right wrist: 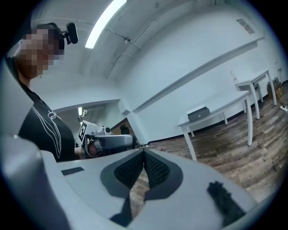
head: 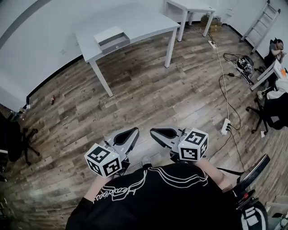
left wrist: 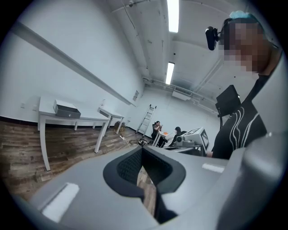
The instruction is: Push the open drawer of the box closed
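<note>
Grey metal box: it sits near the front edge of the white rectangular table, with its drawer pulled out toward the room.
Left gripper: the jaws meet tip to tip with nothing between them. It is held by the person's black shirt, well apart from the box.
Right gripper: likewise closed and empty, probably so blunt tips can push.
Brown wood-plank floor: this open stretch must be crossed before any push.

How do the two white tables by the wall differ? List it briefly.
The near table carries the box; the far table shows a bare top. The near table looks larger, the far table smaller and cropped. Both are white, beside the wall.
</note>
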Available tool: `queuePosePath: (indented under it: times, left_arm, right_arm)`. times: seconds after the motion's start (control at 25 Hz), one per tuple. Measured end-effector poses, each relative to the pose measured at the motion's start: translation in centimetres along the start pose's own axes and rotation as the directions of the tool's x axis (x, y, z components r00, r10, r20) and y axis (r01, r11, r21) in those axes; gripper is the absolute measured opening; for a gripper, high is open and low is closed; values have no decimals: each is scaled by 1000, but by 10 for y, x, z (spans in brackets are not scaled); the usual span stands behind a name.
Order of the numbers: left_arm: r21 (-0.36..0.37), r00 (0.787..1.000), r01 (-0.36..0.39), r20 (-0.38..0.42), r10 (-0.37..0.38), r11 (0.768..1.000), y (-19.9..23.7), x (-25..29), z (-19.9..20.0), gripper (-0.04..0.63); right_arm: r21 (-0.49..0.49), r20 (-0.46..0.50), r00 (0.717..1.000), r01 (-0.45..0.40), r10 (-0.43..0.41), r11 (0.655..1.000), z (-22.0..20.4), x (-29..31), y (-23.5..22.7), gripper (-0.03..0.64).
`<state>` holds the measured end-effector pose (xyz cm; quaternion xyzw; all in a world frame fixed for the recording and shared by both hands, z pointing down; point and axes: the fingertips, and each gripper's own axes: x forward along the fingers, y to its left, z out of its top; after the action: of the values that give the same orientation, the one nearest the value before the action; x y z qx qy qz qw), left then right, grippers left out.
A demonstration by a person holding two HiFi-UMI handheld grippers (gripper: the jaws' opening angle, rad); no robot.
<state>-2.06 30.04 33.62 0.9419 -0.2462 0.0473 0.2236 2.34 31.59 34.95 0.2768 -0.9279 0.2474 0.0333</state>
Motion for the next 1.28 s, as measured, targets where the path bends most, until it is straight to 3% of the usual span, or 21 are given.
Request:
queuePosePath:
  times: [0.24,0.4,0.52,0.84,1.04,1.28]
  left_arm:
    - [10,999,-48,19,48,999,80,2,42,8]
    - [-12,999,-22,28,22,1000,105,19,53,8]
    - [-9,999,-49,5,49,999,137,34,57,8]
    - [-90,990,-139,-19,138,986,255,107,88,8]
    - [-96,983,-175,-71,169,980,325,167,113,8]
    - [-112,971,-235,-59,230,966,382,198,142,8]
  right_arm:
    - [-49,14,1000,-12,13,999,49,67,-37,9]
    - [-48,4,1000,-12,13,999,62,86,-67,9]
    - [-26,-13,999,-31,30,999,67,108,-97,9]
    - [-5,-74,995,-71,70,997,109,175,-216,11]
    - [29,-34,996,-86,87,996,156,213,-303,11]
    - [-11,-52,993,-108,108,994,188,260,-360,11]
